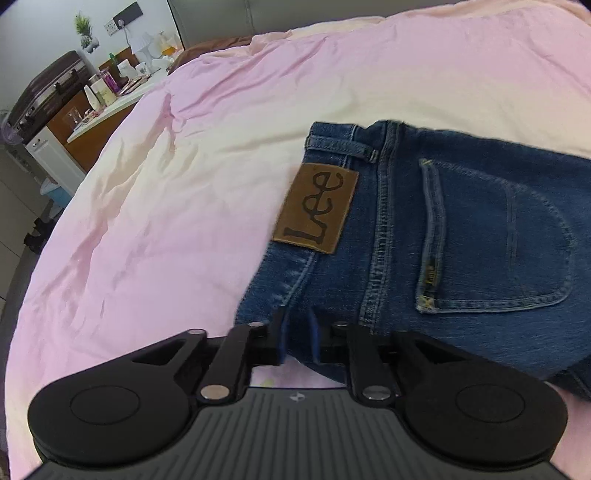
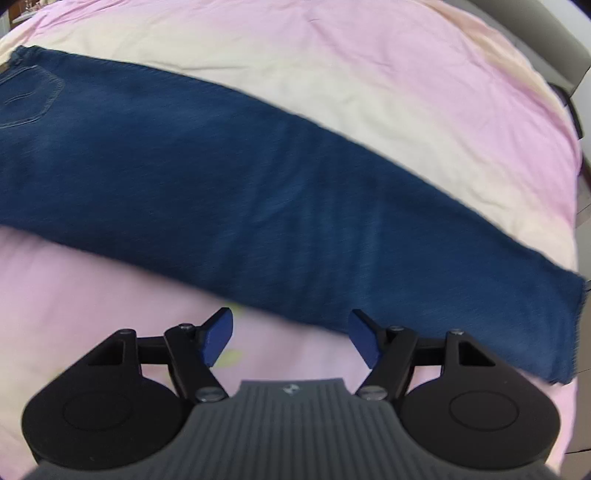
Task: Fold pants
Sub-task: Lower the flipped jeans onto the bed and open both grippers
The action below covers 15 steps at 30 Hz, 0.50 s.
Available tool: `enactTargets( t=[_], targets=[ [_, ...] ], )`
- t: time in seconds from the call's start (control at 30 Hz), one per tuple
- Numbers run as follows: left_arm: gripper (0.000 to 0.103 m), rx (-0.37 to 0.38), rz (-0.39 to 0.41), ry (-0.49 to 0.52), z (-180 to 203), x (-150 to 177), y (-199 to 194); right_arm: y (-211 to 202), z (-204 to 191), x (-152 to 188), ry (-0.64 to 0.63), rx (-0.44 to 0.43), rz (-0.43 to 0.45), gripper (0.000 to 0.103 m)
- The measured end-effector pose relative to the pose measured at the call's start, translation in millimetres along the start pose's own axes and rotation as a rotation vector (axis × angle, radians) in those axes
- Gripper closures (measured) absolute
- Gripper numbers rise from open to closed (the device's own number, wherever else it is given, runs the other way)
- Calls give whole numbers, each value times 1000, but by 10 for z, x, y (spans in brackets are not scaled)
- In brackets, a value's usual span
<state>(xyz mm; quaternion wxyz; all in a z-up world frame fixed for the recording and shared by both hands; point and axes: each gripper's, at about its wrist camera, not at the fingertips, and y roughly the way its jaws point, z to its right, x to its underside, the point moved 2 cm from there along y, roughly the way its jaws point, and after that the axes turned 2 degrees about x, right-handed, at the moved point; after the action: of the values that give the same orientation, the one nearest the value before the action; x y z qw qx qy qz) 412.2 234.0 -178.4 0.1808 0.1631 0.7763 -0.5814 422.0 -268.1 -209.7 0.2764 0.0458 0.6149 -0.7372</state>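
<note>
Two hand-held grippers work over a pair of dark blue denim jeans (image 2: pixel 258 192) spread flat on a pink and cream bed cover (image 1: pixel 147 221). The jeans are folded lengthwise, one leg on the other, running from the waist at the far left to the hem at the near right in the right wrist view.

Seen from the left wrist camera, the left gripper (image 1: pixel 297 341) has its blue-padded fingers (image 1: pixel 314 338) drawn close together, with a fold of denim from the near edge of the seat pinched between them. Just beyond, the brown leather "Lee" patch (image 1: pixel 317 208) sits on the waistband, with a belt loop (image 1: pixel 341 146) above it and a stitched back pocket (image 1: pixel 495 236) to its right.

The right gripper (image 2: pixel 291 338) stands wide open, holding nothing; its blue pads (image 2: pixel 218 336) hover just near of the leg's lower edge, and the right pad overlaps the denim in the picture (whether it touches the cloth cannot be told). The raw hem (image 2: pixel 576 328) lies to its right.

Far left, beyond the bed, a cluttered white-topped side table (image 1: pixel 110 107) holds bottles and cups, with a dark suitcase (image 1: pixel 48 92) beside it and a small green plant (image 1: pixel 84 29) on the wall behind.
</note>
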Motion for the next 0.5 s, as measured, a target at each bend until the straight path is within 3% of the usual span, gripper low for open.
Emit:
enactTargets(
  t=[0.1,0.2,0.33,0.43,0.5],
  targets=[
    [97,-7,-52,43,78,-10,291,6,-259,30,-4,-38,2,37],
    [97,-56,-47,107,218,-26,472,8,-430,0,-1,-68,0,38],
    [96,-51,-56,79,176,-71,504,-121,-580,-77,20,-118,26,39],
    [88,-87,-8,146,204,-8,307,-309,-727,-152,32,-186,69,39],
    [76,-86,34,169,152,80,102,-425,-905,-178,37,-267,90,40]
  ],
)
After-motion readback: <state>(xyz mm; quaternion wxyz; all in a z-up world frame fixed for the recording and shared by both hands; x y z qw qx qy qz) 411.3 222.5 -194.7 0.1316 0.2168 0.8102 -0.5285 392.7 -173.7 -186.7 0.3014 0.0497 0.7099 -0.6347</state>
